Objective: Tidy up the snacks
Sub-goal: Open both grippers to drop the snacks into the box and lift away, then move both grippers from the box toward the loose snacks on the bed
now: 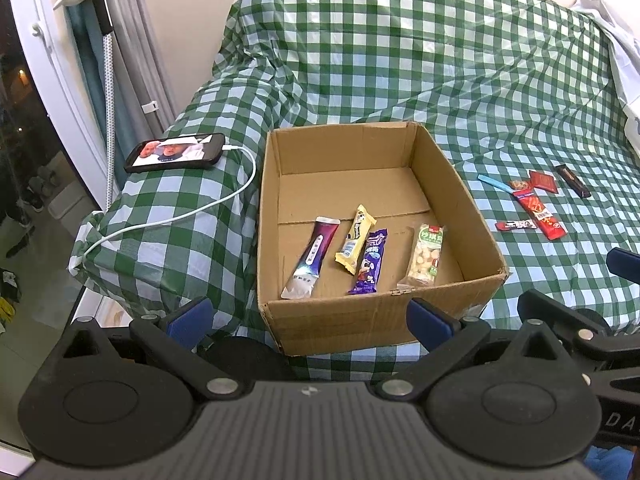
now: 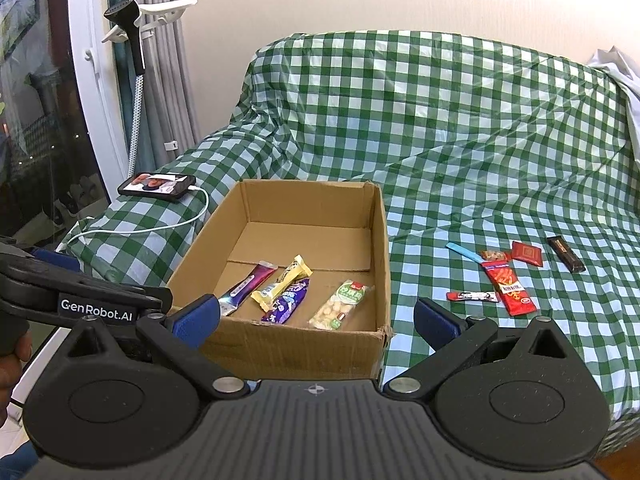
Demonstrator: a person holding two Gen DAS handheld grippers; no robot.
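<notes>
An open cardboard box (image 1: 476,216) (image 2: 382,240) stands on the green checked cover. Inside lie a purple-red pouch (image 1: 310,258) (image 2: 248,288), a yellow bar (image 1: 356,238) (image 2: 286,282), a purple bar (image 1: 370,262) (image 2: 288,300) and a green-labelled nut bar (image 1: 424,256) (image 2: 340,304). Right of the box, several loose snacks lie on the cover: a long red pack (image 1: 538,212) (image 2: 508,288), a small red-white bar (image 1: 516,225) (image 2: 472,297), a blue stick (image 1: 494,182) (image 2: 464,252), a red square packet (image 1: 542,181) (image 2: 526,253), a dark bar (image 1: 572,180) (image 2: 566,254). My left gripper (image 1: 310,318) and right gripper (image 2: 316,318) hover open before the box's near wall, both holding nothing.
A phone (image 1: 174,153) (image 2: 158,186) with a white charging cable (image 1: 200,212) lies left of the box. A window frame, curtain and garment steamer (image 2: 132,32) stand at the far left. White cloth (image 1: 616,40) lies at the far right. The cover drops off at the front edge.
</notes>
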